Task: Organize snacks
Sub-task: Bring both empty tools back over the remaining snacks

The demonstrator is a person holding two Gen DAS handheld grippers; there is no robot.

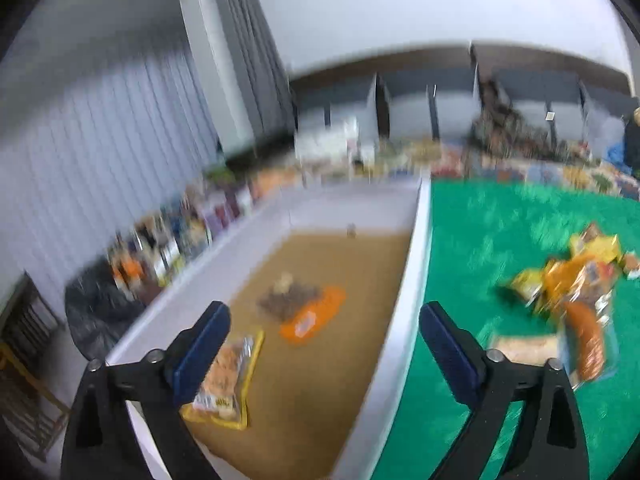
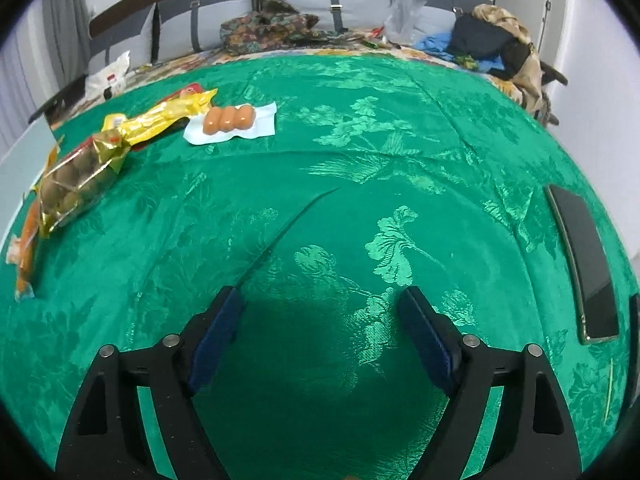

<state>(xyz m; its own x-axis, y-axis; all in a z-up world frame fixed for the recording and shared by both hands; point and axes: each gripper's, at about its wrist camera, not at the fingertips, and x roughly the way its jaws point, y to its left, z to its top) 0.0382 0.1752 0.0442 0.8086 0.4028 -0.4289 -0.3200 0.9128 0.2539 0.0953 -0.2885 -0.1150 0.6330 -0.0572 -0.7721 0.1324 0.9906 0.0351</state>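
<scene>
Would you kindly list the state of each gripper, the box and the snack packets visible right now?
left gripper: open, empty, over the box
right gripper: open, empty, above bare green cloth
box: open-topped, three packets inside
orange packet: flat in the box
egg packet: sealed, flat on the cloth
phone: screen dark

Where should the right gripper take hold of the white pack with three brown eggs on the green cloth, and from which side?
Grip the white egg pack across the row of three egg bumps, coming down from above. The flat film around the bumps lies on the green cloth and offers little to pinch. The open right gripper is empty.
</scene>
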